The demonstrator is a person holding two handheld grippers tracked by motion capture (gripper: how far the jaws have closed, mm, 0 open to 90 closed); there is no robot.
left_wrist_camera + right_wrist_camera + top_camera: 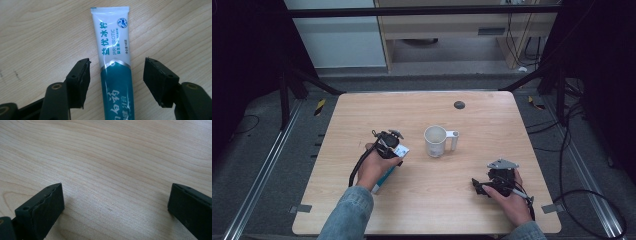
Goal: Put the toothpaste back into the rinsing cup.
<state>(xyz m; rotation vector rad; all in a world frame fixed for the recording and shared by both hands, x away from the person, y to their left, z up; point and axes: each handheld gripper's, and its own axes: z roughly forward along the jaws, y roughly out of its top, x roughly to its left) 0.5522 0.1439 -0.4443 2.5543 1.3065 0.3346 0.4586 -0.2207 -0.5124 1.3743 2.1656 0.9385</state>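
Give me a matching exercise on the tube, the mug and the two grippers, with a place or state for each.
Things:
1. tube
2. mug
3. left gripper
4. right gripper

Places or states:
A. open over bare wood
B. upright near the middle of the table
C. flat on the table
D. jaws either side of the tube, not touching it

Pairs: 1-C, 2-B, 3-D, 4-A

This is looking like a lab or robotics recording room, not a home. A plain wooden table (472,200) is sitting at the frame's centre on grey carpet (257,145), with aluminium rails (254,185) running along the lower left and lower right. Black cables (582,195) are trailing across the floor at the right, and dark frame struts (312,82) are bracing the upper corners.
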